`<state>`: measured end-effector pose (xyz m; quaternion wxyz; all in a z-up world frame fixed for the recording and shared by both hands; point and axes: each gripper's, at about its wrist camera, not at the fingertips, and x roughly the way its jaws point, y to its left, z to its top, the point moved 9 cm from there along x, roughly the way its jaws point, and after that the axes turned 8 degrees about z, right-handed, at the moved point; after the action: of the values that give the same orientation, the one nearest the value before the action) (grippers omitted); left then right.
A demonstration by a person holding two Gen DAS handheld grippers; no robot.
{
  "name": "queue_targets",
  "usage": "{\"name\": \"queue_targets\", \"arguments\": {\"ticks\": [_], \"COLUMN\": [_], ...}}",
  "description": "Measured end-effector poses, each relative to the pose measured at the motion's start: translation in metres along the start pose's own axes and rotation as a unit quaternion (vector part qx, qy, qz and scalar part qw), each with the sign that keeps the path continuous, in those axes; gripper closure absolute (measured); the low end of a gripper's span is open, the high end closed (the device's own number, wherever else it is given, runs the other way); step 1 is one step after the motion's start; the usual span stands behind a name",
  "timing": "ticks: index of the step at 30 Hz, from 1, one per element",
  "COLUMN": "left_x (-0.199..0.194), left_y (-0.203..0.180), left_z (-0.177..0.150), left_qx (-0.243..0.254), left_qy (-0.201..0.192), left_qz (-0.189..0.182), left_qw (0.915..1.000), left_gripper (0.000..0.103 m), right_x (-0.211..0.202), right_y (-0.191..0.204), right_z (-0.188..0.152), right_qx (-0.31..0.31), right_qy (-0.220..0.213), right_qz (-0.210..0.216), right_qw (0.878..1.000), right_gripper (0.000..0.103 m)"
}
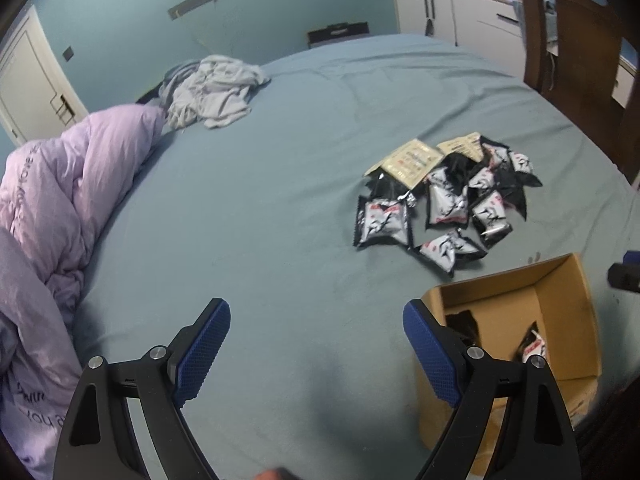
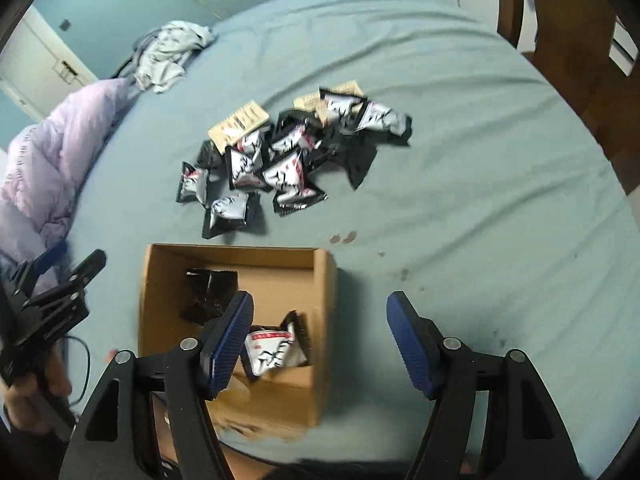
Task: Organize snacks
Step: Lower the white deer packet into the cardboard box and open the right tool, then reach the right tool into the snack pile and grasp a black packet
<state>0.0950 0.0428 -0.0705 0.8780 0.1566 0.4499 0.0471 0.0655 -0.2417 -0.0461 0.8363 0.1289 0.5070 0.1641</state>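
Snack sorting, early stage: two packets boxed, pile remaining.
Cardboard box (image 2: 324, 320) on bed (image 2: 480, 200) holds two packets; snack pile (image 2: 280, 160) lies loose just beyond. Right claw (image 2: 320, 340) and left claw (image 1: 316, 352) both gape, empty. Packet lettering illegible.

Both wrist views look steeply down and forward over the bed (image 1: 280, 208). They share the snack pile (image 1: 444, 196) mid-frame and the cardboard box (image 2: 324, 320), near, low in frame.
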Motion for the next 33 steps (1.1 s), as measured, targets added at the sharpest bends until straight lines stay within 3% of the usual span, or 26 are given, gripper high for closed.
{"name": "queue_targets", "arguments": {"ticks": [5, 9, 16, 24, 33], "left_x": [-0.012, -0.018, -0.02, -0.02, -0.009], "left_y": [-0.007, -0.008, -0.011, -0.031, -0.036], "left_z": [0.008, 0.012, 0.014, 0.013, 0.011], "left_qx": [-0.006, -0.011, -0.009, 0.019, -0.002], "left_qy": [-0.028, -0.036, -0.034, -0.034, -0.005], "left_qz": [-0.013, -0.009, -0.019, -0.03, -0.052], "left_qw": [0.9995, 0.9993, 0.9992, 0.9988, 0.9986], "left_gripper": [0.005, 0.003, 0.003, 0.003, 0.003], "right_x": [-0.016, -0.002, -0.005, 0.028, 0.067], "right_y": [-0.025, -0.05, -0.047, -0.065, -0.051], "right_z": [0.001, -0.019, -0.01, 0.012, 0.038], "right_qx": [-0.025, 0.011, 0.012, 0.021, 0.0], "right_qy": [-0.044, -0.008, -0.033, -0.033, -0.011], "right_qz": [-0.037, -0.097, -0.095, -0.101, -0.056], "right_qw": [0.998, 0.995, 0.995, 0.994, 0.998], "right_gripper": [0.034, 0.034, 0.034, 0.034, 0.034]}}
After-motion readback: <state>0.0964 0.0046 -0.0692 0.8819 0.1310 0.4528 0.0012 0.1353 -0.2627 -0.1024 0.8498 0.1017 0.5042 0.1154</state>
